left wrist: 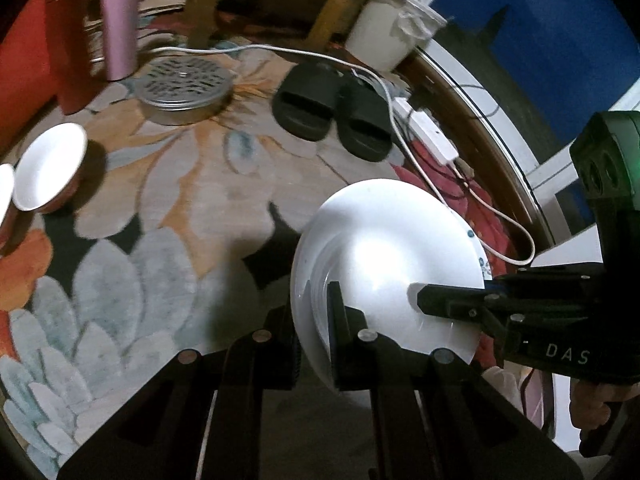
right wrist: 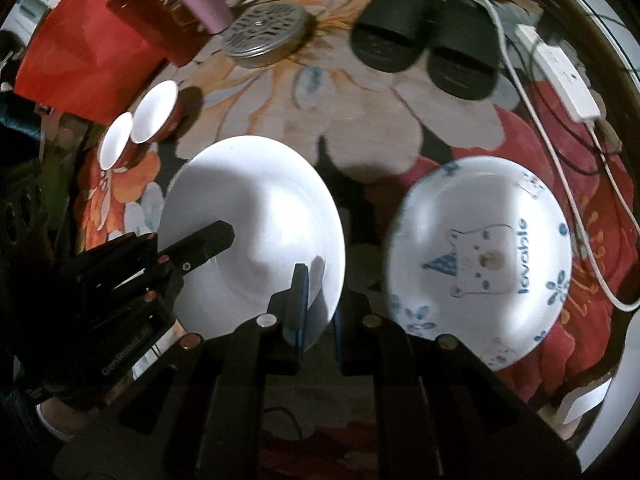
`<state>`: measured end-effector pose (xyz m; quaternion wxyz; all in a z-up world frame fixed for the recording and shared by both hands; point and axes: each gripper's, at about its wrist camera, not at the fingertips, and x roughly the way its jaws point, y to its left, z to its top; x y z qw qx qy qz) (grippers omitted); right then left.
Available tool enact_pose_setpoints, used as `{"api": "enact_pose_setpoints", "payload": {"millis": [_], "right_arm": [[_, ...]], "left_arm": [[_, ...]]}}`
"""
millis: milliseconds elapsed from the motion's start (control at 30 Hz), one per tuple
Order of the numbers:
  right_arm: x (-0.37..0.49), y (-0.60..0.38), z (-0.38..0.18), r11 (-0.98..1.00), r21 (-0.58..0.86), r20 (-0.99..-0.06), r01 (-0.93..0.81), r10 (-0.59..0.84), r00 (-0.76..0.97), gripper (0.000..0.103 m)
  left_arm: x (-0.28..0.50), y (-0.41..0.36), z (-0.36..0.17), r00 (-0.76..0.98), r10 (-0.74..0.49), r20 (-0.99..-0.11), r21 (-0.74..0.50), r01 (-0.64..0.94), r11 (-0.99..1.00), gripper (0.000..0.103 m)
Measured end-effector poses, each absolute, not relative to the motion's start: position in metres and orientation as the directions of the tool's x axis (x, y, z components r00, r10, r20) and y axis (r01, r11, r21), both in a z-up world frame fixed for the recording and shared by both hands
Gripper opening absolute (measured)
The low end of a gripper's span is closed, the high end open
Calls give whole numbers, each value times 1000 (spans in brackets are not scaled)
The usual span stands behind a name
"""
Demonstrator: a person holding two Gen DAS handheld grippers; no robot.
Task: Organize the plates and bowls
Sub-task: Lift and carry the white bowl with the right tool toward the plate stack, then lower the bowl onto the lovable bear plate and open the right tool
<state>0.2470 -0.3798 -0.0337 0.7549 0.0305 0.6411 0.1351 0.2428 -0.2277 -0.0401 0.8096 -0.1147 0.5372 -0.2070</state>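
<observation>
A plain white plate (left wrist: 384,256) (right wrist: 256,216) is held above the floral rug by both grippers. My left gripper (left wrist: 316,320) (right wrist: 216,240) is shut on its edge. My right gripper (right wrist: 318,304) (left wrist: 424,300) is shut on the opposite edge. A white plate with a blue bear drawing and the word "lovable" (right wrist: 480,256) lies on the rug to the right; its rim peeks out behind the plain plate in the left wrist view (left wrist: 484,264). Two small red bowls with white insides (right wrist: 154,112) (right wrist: 116,144) stand at the left; one shows in the left wrist view (left wrist: 48,166).
On the floral rug (left wrist: 168,208) are black slippers (left wrist: 332,108) (right wrist: 428,52), a perforated metal tin (left wrist: 184,88) (right wrist: 264,32), a pink tumbler (left wrist: 120,16), a red box (right wrist: 88,40), a white power strip (right wrist: 560,72) with cables, and a white bucket (left wrist: 392,24).
</observation>
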Motion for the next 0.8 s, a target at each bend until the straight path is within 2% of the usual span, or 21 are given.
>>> {"api": "enact_pose_setpoints", "payload": {"millis": [433, 800], "right_arm": [[241, -457, -40, 980, 190, -969, -53, 196, 147, 12], [235, -514, -71, 973, 212, -976, 92, 206, 74, 13]], "left_arm": [[252, -311, -51, 276, -491, -826, -408, 309, 859, 9], [254, -374, -78, 196, -467, -862, -372, 381, 846, 9]]}}
